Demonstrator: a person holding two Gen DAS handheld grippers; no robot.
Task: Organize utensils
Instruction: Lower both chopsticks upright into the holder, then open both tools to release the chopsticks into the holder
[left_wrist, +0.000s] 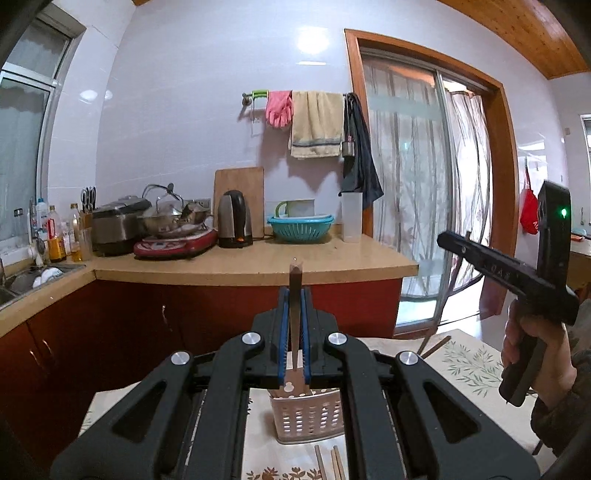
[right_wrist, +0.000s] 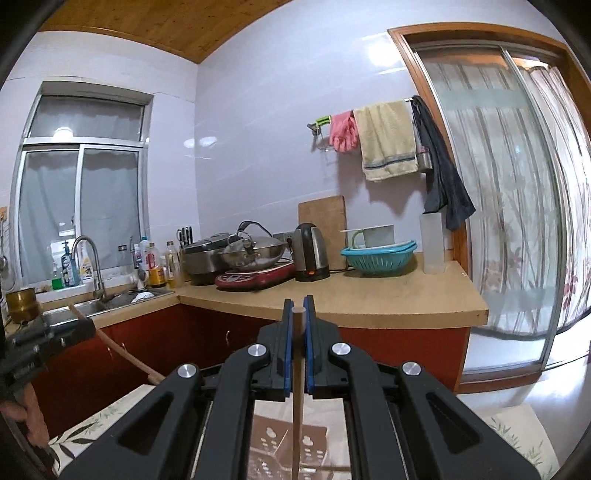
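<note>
My left gripper (left_wrist: 294, 295) is shut on a wooden chopstick (left_wrist: 294, 314) that stands nearly upright above a pink perforated utensil holder (left_wrist: 306, 417) on the table. My right gripper (right_wrist: 298, 314) is shut on another wooden chopstick (right_wrist: 297, 387), its lower end reaching down toward the same holder (right_wrist: 284, 450). The right gripper also shows at the right of the left wrist view (left_wrist: 517, 280), with chopstick ends below it (left_wrist: 436, 345). The left gripper appears at the left edge of the right wrist view (right_wrist: 55, 332) with its chopstick (right_wrist: 118, 354).
Loose chopsticks (left_wrist: 332, 461) lie on the floral tablecloth (left_wrist: 469, 365) in front of the holder. Beyond stands a kitchen counter (left_wrist: 258, 262) with a kettle (left_wrist: 234, 219), teal colander (left_wrist: 301, 227), cooker, pots and a sink (right_wrist: 110, 301).
</note>
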